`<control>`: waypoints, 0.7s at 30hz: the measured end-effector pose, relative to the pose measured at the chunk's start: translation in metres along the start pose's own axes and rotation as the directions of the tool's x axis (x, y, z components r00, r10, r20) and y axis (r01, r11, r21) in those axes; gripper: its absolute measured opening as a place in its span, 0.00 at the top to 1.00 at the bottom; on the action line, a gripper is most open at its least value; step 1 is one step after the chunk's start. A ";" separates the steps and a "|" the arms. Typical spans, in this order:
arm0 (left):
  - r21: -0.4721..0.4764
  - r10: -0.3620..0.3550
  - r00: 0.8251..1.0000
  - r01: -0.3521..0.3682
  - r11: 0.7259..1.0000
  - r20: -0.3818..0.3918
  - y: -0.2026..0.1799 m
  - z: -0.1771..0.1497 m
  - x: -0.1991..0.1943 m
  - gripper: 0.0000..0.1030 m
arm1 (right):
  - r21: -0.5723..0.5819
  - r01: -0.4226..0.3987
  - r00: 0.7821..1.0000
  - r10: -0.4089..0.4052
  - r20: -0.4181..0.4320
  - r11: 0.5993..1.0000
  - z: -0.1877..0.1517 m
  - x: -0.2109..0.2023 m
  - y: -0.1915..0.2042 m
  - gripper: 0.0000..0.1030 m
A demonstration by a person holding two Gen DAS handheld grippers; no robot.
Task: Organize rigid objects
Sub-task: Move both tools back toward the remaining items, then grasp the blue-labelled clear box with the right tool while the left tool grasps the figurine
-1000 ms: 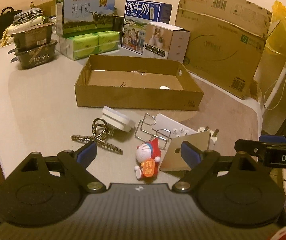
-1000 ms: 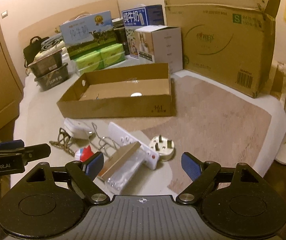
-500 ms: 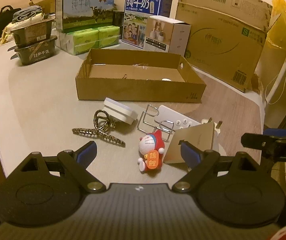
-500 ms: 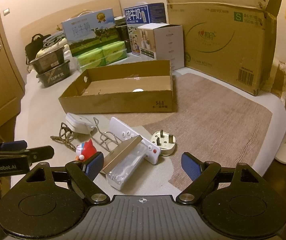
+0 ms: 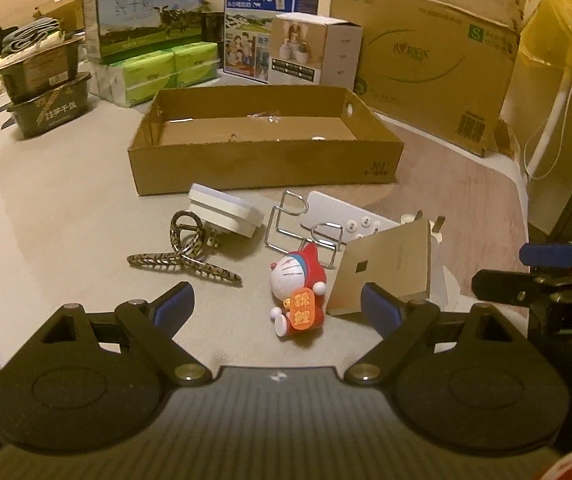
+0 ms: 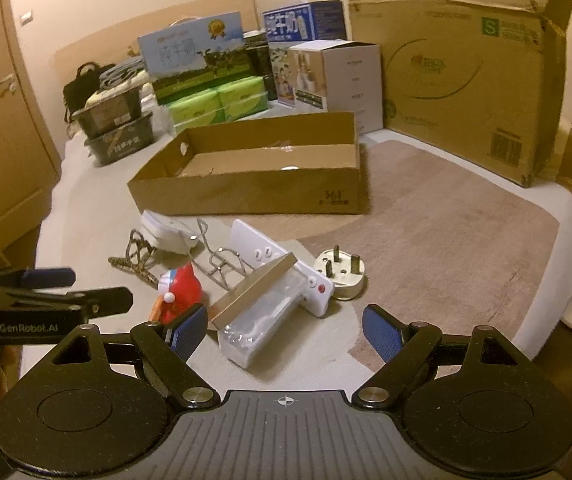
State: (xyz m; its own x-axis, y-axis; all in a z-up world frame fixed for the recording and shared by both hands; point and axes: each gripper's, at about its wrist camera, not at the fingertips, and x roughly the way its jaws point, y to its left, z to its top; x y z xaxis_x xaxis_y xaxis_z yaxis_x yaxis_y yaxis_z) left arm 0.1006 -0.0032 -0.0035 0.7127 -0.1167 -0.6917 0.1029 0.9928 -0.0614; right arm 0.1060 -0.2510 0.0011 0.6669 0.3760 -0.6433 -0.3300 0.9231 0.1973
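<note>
A shallow open cardboard tray sits mid-table. In front of it lie a Doraemon figure, a leopard-print hair claw, a white adapter, a wire rack, a white power strip, a gold-lidded clear box and a round white plug. My left gripper is open, just short of the figure. My right gripper is open, just short of the clear box.
Milk cartons, green tissue packs, a white box, stacked dark food tubs and a large cardboard box line the back. The table's right edge drops off beside a white stand base.
Both grippers have eased forward toward the pile of objects, which now looks closer and larger. Both stay open. Nothing on the table moved.
</note>
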 end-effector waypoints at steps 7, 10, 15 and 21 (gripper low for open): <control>0.006 -0.017 0.999 0.017 1.000 -0.036 0.007 -0.007 0.015 0.14 | -0.084 -0.021 0.998 0.016 -0.061 0.996 -0.016 0.025 0.005 0.18; 0.008 -0.026 0.999 0.026 1.000 -0.045 0.009 -0.009 0.021 0.14 | -0.062 -0.037 0.996 0.032 -0.080 0.997 -0.018 0.035 0.003 0.18; 0.002 -0.039 0.998 0.039 0.999 -0.054 0.012 -0.010 0.029 0.15 | -0.081 -0.050 0.995 0.043 -0.092 0.995 -0.016 0.052 0.011 0.18; -0.001 -0.047 0.997 0.047 0.999 -0.064 0.015 -0.011 0.037 0.16 | -0.084 -0.038 0.994 0.029 -0.107 0.996 -0.012 0.073 0.012 0.19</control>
State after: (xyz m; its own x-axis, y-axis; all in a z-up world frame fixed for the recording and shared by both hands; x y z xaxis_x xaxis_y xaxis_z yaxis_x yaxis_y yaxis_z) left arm 0.1206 0.0077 -0.0381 0.6612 -0.1615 -0.7326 0.1361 0.9862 -0.0946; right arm 0.1425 -0.2139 -0.0524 0.5820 0.3914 -0.7128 -0.4095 0.8984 0.1589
